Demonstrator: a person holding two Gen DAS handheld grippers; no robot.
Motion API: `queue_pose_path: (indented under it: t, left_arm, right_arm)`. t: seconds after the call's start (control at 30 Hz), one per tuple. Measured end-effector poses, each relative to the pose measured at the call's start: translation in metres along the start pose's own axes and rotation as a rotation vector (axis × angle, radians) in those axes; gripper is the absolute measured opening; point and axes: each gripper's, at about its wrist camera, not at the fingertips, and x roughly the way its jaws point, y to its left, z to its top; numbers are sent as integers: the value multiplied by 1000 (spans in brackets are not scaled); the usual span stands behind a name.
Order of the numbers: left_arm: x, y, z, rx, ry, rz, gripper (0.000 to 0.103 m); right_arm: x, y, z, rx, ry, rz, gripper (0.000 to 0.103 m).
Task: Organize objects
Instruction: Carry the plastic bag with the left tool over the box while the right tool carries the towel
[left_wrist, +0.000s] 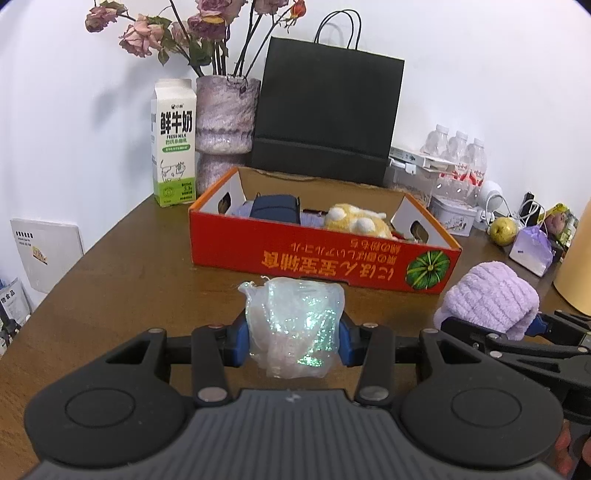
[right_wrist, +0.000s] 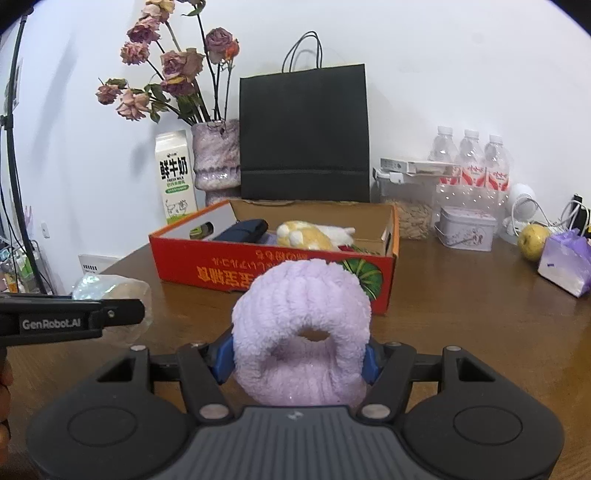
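A milk carton (left_wrist: 173, 144) and a vase w/ dried roses (left_wrist: 226, 114) are seen far ahead-left of the left gripper (left_wrist: 293, 341), w/ a black paper bag (left_wrist: 325, 110) beside them against the wall. The left gripper is clamped on a clear iridescent plastic bag (left_wrist: 295, 325), pinched between its blue pads (left_wrist: 238, 341) just above the wooden table (left_wrist: 122, 280). Directly ahead of both grippers an orange cardboard box (left_wrist: 317, 258) is set; a dark blue pouch (left_wrist: 275, 208) and a yellow-white plush toy (left_wrist: 356, 221) are held inside it. To the right, the right gripper (right_wrist: 299, 360) is closed on a fluffy lilac scrunchie (right_wrist: 301, 332), squeezed between its pads, near the box's front wall. Further ahead-right of the right gripper, water bottles (right_wrist: 471, 158), a small tin (right_wrist: 465, 229), a yellow-green pear (right_wrist: 532, 242) and a lilac packet (right_wrist: 563, 262) are seen on the table.
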Motion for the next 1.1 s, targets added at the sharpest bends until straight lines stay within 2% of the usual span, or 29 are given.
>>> queue_pose_path:
  t: [0.5,1.1]
  left_arm:
    - [16,-5,33,4,-35,-8,45]
    - [59,3,64,-40,-69,-9,45]
  right_arm:
    - [17,-1,28,-13,-21,20,62]
    - [63,1,56,-22,-47,29,62]
